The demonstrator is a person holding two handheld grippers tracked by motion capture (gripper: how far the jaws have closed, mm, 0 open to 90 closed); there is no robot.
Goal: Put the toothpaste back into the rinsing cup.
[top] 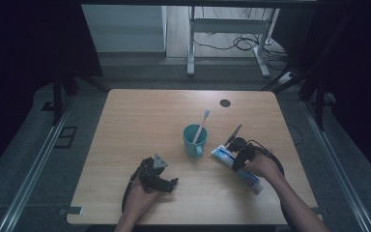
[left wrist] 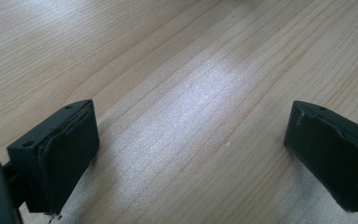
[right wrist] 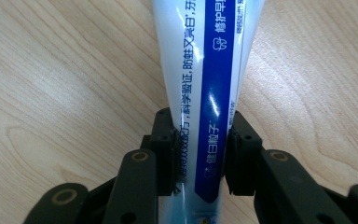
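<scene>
On the wooden table (top: 140, 116) I see my right gripper (top: 235, 153) closed on the toothpaste tube (top: 222, 155), which lies flat on the table at the right side, just beside the teal cup (top: 193, 140). In the right gripper view, the two black jaws press the toothpaste tube (right wrist: 200, 84) from both sides, and the tube runs straight away from the camera, white and blue with printed characters. One end of the tube points toward the cup and the other end comes out under my right hand (top: 263, 166), toward the near edge of the table.

A toothbrush (top: 202, 124) stands tilted inside the cup, its head up and leaning to the far side.

My left gripper (top: 160, 180) rests low on the table, near the front edge, well apart from the cup and the tube. In the left gripper view its jaws stand wide apart, and between them I see bare wood and nothing held.

A small dark round spot (top: 225, 103) is in the table top near the far edge.
</scene>
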